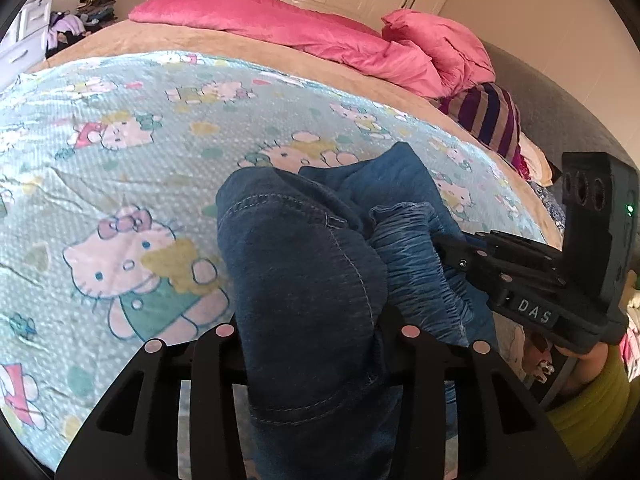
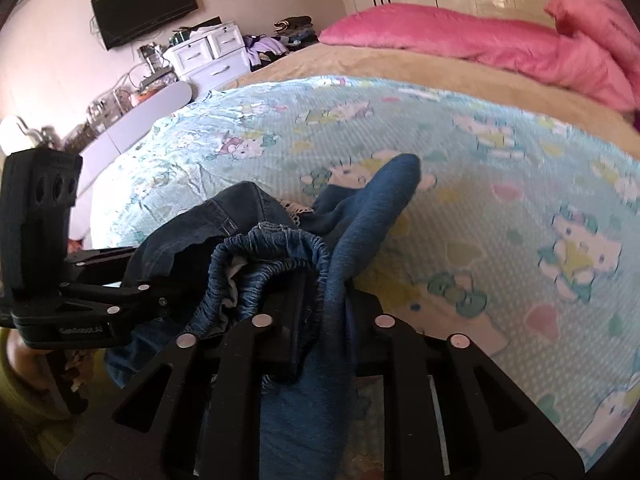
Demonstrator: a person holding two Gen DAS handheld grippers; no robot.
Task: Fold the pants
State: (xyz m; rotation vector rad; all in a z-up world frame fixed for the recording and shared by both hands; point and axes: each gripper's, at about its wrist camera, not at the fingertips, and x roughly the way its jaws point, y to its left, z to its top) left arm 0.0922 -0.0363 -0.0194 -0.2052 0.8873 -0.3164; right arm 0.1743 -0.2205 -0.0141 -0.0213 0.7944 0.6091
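Note:
The blue denim pants are bunched up and held above the near edge of the bed. My left gripper is shut on a dark denim fold. My right gripper is shut on the gathered elastic waistband. In the left wrist view the right gripper comes in from the right and pinches the waistband. In the right wrist view the left gripper comes in from the left and clamps the dark fold. One end of the pants lies on the blanket.
A light blue cartoon-cat blanket covers the bed over a tan cover. A pink duvet and a striped cushion lie at the far side. White drawers, clutter and a wall TV stand at the left.

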